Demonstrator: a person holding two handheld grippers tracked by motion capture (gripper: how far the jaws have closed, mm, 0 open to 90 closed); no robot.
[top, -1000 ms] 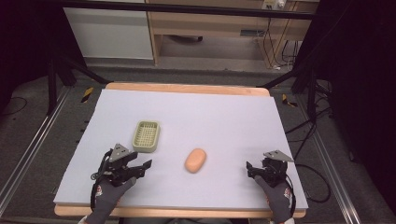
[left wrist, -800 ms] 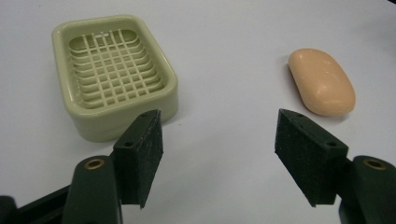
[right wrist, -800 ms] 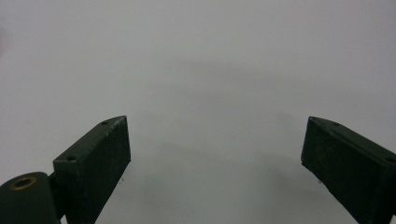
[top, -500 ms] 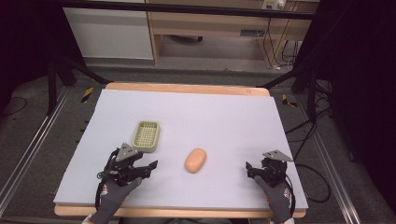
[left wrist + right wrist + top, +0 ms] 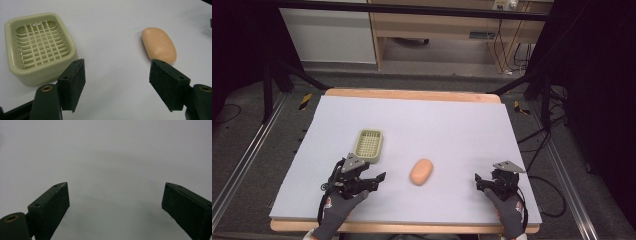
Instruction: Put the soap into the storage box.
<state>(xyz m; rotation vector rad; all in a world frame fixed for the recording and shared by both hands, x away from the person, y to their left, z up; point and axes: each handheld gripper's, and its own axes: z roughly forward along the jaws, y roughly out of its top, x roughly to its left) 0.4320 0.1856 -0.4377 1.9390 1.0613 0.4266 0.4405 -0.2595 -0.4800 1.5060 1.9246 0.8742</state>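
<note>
My left gripper (image 5: 374,181), jaws wide, sits lower left; the soap bar (image 5: 421,171) lies centre, clear path, the soap dish (image 5: 368,144) just above. My right gripper (image 5: 482,181) gapes empty, lower right.

A pale lilac sheet (image 5: 437,125) is covering the wooden table (image 5: 412,94). At twelve o'clock beyond it, a wooden cabinet (image 5: 437,29) is standing on the grey floor (image 5: 437,82), with cables (image 5: 503,52) hanging at one o'clock. A metal rail (image 5: 242,165) is running along the floor at nine o'clock.
</note>
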